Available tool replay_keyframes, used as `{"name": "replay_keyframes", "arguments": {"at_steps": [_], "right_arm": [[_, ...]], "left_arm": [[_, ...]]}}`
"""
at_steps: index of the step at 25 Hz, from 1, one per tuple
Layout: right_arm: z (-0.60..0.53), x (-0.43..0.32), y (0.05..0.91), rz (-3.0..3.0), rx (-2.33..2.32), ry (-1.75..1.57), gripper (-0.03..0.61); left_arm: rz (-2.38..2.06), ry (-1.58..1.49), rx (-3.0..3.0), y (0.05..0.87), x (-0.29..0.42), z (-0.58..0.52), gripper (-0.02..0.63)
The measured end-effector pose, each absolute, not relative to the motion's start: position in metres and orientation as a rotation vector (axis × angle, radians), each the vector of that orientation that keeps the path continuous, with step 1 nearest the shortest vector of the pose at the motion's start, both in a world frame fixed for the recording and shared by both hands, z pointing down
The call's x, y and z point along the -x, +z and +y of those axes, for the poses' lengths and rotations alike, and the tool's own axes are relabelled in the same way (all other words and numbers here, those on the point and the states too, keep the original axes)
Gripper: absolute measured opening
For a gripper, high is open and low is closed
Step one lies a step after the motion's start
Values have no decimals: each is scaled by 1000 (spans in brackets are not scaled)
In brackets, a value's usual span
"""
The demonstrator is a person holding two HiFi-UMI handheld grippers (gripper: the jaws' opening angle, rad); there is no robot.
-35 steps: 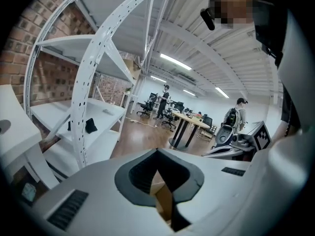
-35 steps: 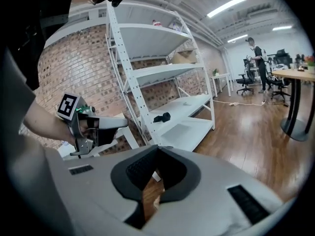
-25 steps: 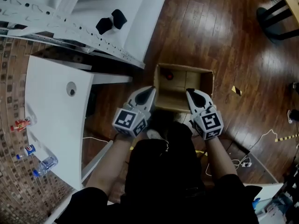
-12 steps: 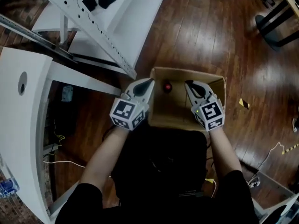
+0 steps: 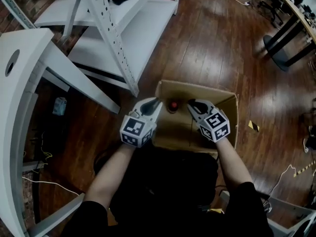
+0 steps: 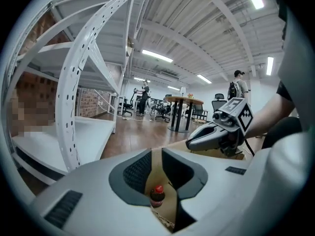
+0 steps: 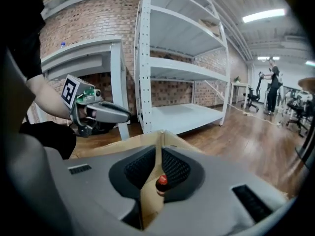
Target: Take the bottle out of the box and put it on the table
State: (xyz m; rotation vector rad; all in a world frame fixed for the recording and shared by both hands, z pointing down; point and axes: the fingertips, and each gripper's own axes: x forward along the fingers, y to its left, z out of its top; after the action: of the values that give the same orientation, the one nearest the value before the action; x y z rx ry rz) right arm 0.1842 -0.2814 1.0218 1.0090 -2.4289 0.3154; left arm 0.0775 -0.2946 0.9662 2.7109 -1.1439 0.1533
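Note:
An open cardboard box (image 5: 197,88) stands on the wooden floor. Inside it, near the far wall, a dark bottle (image 5: 173,105) with a red cap stands upright. My left gripper (image 5: 155,102) hangs at the box's left rim, its jaws opening with nothing between them; the bottle (image 6: 157,196) shows beyond the gap. My right gripper (image 5: 191,104) hovers over the box's middle, shut and empty, with the bottle (image 7: 161,185) ahead and below. Each gripper view shows the other gripper: the right one (image 6: 189,142) and the left one (image 7: 128,115).
A white metal shelving rack (image 5: 118,38) stands left of and behind the box. A white table (image 5: 15,93) curves along the left edge, with cables on the floor beneath. A small yellow scrap (image 5: 253,126) lies right of the box. People stand far off.
Both grippers have sunk toward the box and now sit at its opening. The left jaws have parted slightly. The head view has swung, bringing the rack closer.

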Motion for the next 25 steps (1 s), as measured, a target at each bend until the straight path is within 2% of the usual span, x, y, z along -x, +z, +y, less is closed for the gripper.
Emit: {"name": "replay_keyframes", "arguments": {"at_steps": [2,5,7,9,12,14,15,17,25], "right_arm": [[-286,-179,1044,-2405,-950,377,73],[-296,-172,1081,-2347,-917,397,139],[-302,-168,1105,-2302,-911,397,202],[-306,-165,1128,-2261,-900,391,255],[-314,-164,1162,-2206,-880,379,262],[-320,-165,1186,-2168,-858,392,278],[-322,-165,1197,-2152,-844,403,307],[-325,-164,1217,-2140,-818,424,307],[-329,-159,1275,-2115,-784,487,307]], "left_arm": [[-1137,197,-2694,976,-74,-291,129],[-1157,269,-2646,998,-66,-289,149],[-1151,294,-2599,1014,-62,-288,193],[-1125,309,-2549,1028,-61,-286,193],[-1099,415,-2513,1049,-63,-282,192],[-1084,465,-2501,1058,-65,-281,169],[-1083,457,-2493,1059,-65,-281,133],[-1095,411,-2457,1060,-65,-282,118],[-1098,330,-2377,1065,-62,-280,110]]}}
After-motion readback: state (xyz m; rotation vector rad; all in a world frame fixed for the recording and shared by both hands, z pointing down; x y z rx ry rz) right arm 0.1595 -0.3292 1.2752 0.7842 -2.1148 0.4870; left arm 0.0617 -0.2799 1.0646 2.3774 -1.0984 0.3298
